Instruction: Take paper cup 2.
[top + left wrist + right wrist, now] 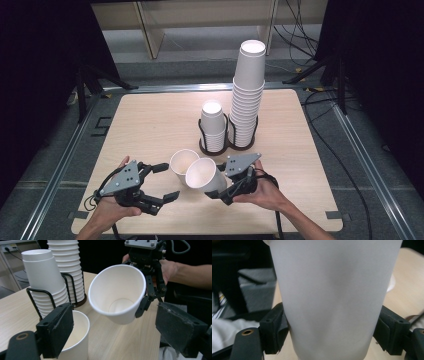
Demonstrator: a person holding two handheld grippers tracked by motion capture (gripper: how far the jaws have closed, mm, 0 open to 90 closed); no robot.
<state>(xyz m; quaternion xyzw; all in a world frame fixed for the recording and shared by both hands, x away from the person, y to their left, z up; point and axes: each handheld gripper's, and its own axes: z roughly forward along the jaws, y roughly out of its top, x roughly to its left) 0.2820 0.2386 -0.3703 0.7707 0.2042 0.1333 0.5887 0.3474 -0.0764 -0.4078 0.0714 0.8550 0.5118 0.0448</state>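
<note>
An upright white paper cup (182, 162) stands on the table near the front. Just to its right, a second white paper cup (202, 175) is held tilted off the table, mouth facing left, with my right gripper (222, 182) shut on its lower body. In the right gripper view that cup (332, 290) sits squeezed between the two black jaws of the right gripper (332, 335). My left gripper (167, 181) is open just left of the standing cup, jaws wide apart. In the left gripper view the standing cup (80, 325) is beside the left jaw and the held cup (117, 295) hangs ahead.
A black wire holder (202, 145) at mid-table carries a short stack of cups (212, 125) and a tall stack (247, 95). The wooden table (150, 115) has bare surface to the left and right. Cables and dark stands lie on the floor around it.
</note>
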